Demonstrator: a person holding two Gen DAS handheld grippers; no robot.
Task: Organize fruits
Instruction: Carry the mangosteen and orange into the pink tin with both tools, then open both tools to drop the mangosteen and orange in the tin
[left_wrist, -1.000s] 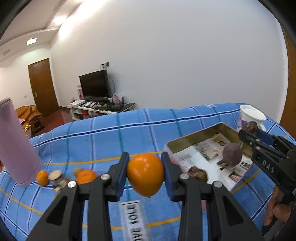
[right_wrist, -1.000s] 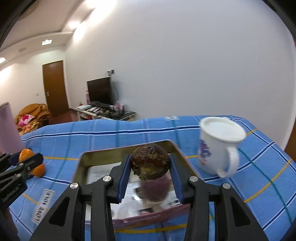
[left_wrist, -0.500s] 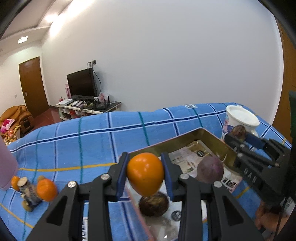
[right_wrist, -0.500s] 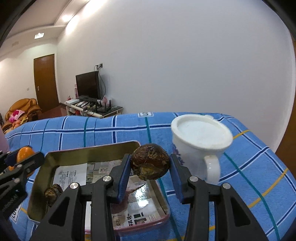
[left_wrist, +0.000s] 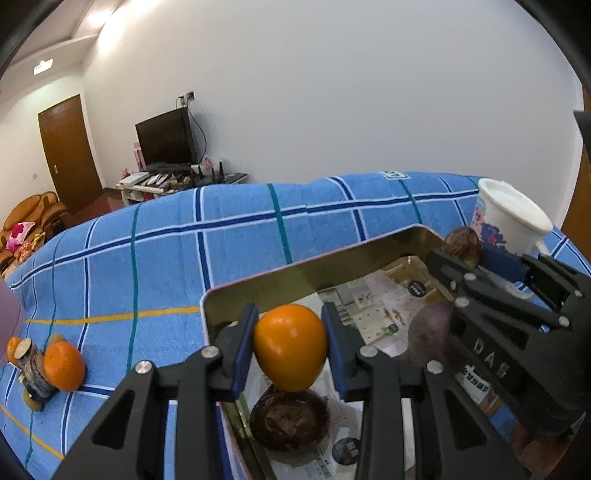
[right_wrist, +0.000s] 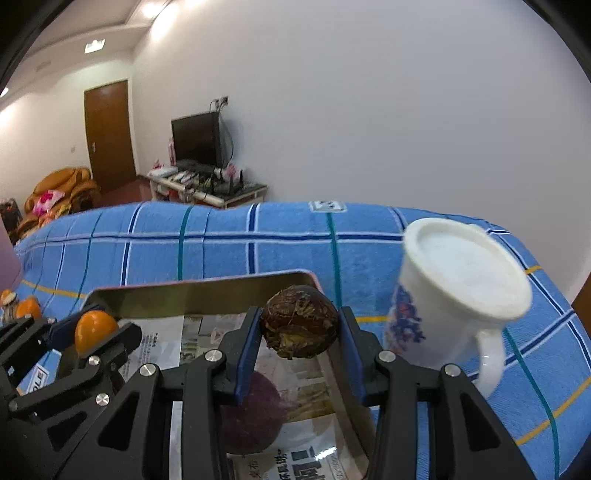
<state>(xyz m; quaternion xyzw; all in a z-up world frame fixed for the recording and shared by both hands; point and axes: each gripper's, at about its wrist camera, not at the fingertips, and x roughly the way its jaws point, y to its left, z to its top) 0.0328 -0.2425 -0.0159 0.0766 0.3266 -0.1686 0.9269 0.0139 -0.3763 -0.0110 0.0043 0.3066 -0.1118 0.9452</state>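
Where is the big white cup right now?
The white cup stands on the blue plaid cloth at the right in the right wrist view, just beyond the metal tray's right end.

light: bright ceiling lamps (left_wrist: 42, 66) upper left | glare: white wall | edges: fisheye-bent, dark | blur: mug (right_wrist: 458, 295) soft

A home living room: television (left_wrist: 164, 136) on a low stand (left_wrist: 177, 181), sofa (right_wrist: 61, 186), wooden door (left_wrist: 70, 151)
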